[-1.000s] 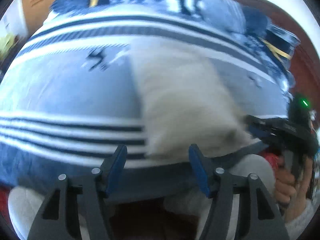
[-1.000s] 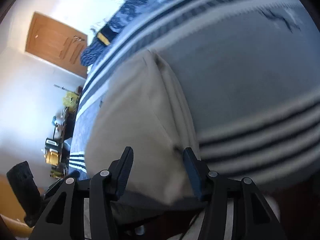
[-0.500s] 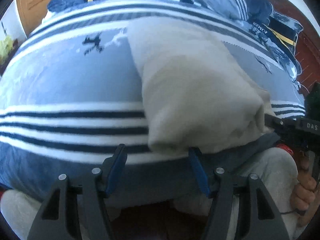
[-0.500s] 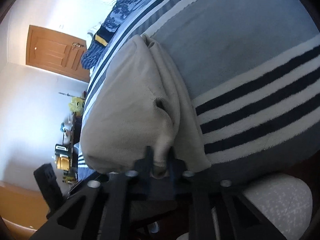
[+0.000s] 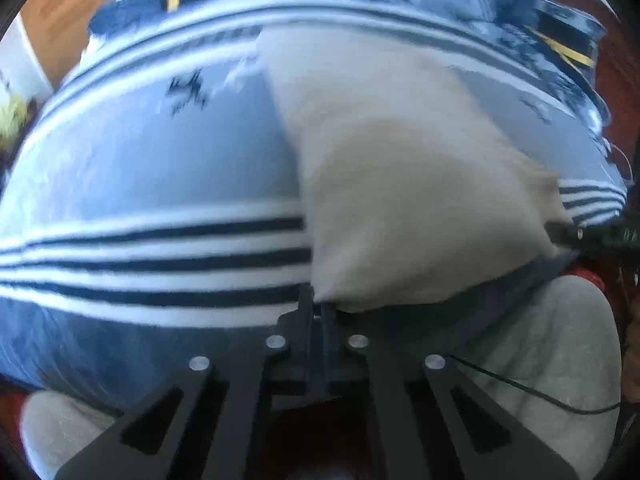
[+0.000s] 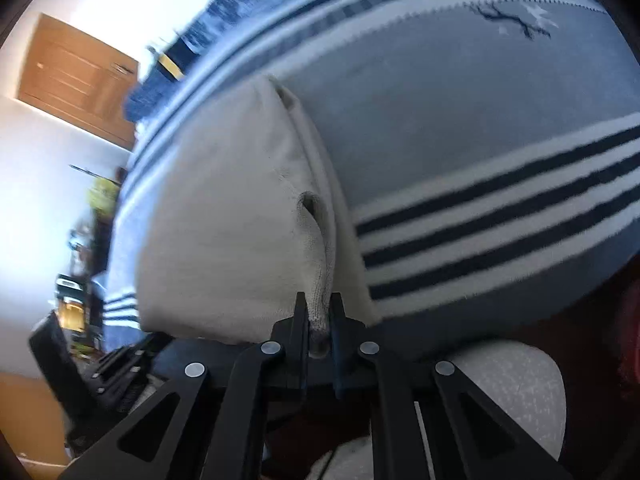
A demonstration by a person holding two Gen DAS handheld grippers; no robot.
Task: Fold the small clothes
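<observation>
A: Where is the garment?
B: A cream knit garment (image 5: 408,184) lies on the striped blanket (image 5: 152,248) of a bed. The left gripper (image 5: 318,312) has just clamped its near corner; the right gripper (image 6: 320,320) pinches the other near corner.
A: Doing the fold well?
B: Probably lift both corners evenly, keeping the edge taut.

We see a grey bed cover (image 6: 460,128) with navy and white stripes, patterned pillows (image 5: 560,36) behind, a wooden door (image 6: 76,84) on our left
</observation>
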